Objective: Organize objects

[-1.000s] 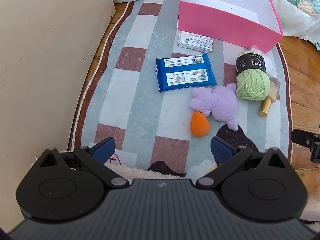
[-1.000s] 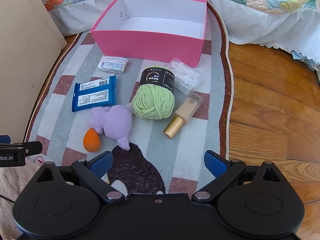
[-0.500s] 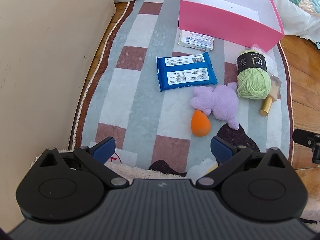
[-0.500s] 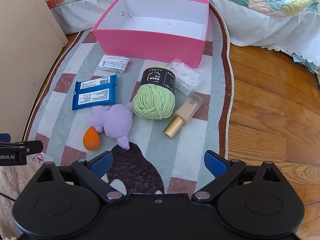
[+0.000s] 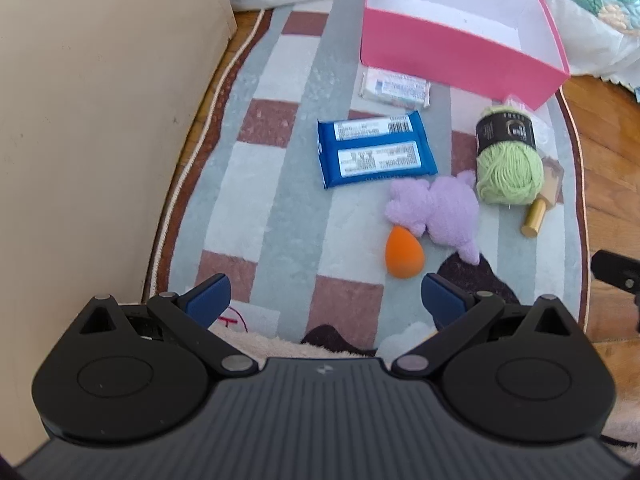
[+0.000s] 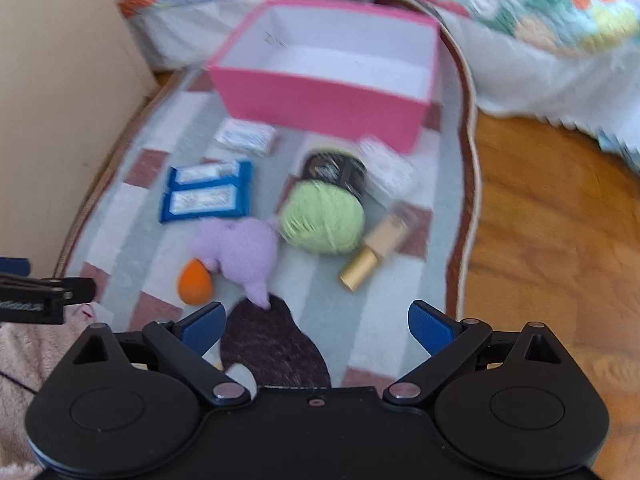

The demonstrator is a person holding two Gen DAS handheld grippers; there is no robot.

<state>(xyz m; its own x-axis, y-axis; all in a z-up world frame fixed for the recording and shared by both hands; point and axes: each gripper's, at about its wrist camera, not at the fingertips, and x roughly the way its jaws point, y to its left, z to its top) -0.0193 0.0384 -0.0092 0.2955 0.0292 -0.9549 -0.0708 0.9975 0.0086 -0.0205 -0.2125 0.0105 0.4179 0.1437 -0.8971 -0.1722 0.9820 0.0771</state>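
Two tongs, left [image 5: 324, 294] and right [image 6: 316, 322], hang spread and empty over a checked rug [image 5: 256, 184]. From left: blue wipes pack [image 5: 374, 154] with unreadable white labels, orange sponge [image 5: 403, 253], purple plush [image 5: 444, 212], black-banded green yarn [image 5: 508, 164], gold-capped bottle [image 5: 540, 204]. Behind them sits a pink box [image 5: 452, 50].

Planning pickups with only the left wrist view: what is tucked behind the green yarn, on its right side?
Observer: A clear plastic packet lies by the yarn, near the corner of the pink box.
Operator: Is the right gripper holding anything?
Observer: No. The right gripper has its fingers wide apart with nothing between them.
Operator: And the bottle?
Observer: The bottle lies flat beside the yarn, its beige body in full view and its gold cap toward the gripper.
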